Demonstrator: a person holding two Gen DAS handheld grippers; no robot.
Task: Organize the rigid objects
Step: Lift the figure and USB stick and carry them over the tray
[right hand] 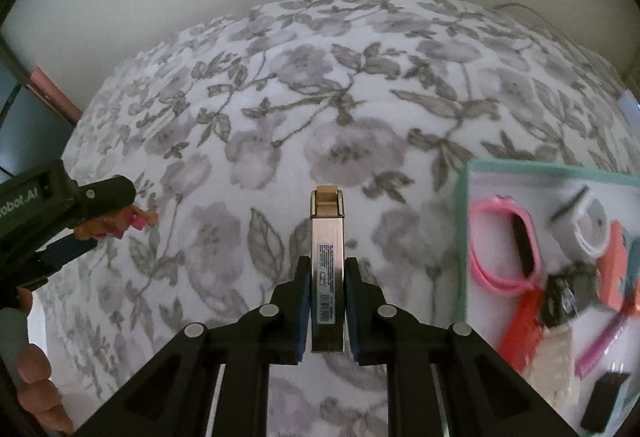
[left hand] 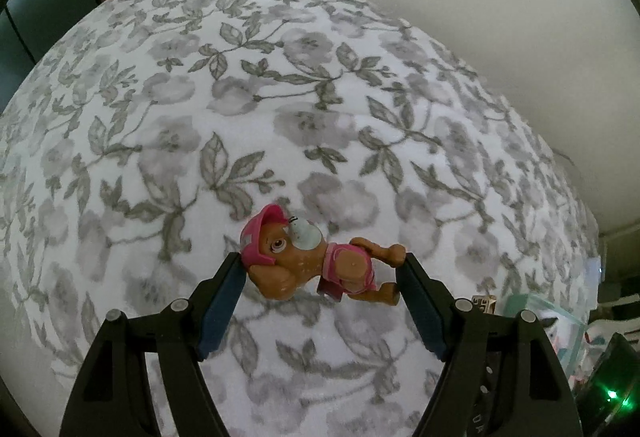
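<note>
Fingers of the left gripper (left hand: 323, 269) stand wide, pressing the toy puppy figure (left hand: 316, 261) between their tips above the floral blanket (left hand: 280, 97). Right gripper (right hand: 328, 277) fingers clamp a slim metallic lighter (right hand: 328, 261) that juts beyond their tips; the teal-rimmed box (right hand: 464, 237) of small items sits to their right.

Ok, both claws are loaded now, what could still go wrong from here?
1. The left claw pinches the toy dog only at its cap and paw, near the fingertips; it could twist or drop onto the floral blanket.
2. The gold rectangular case sticks far past the right claw and may pivot.
3. The teal tray is crowded; placing could knock the pink band.
</note>
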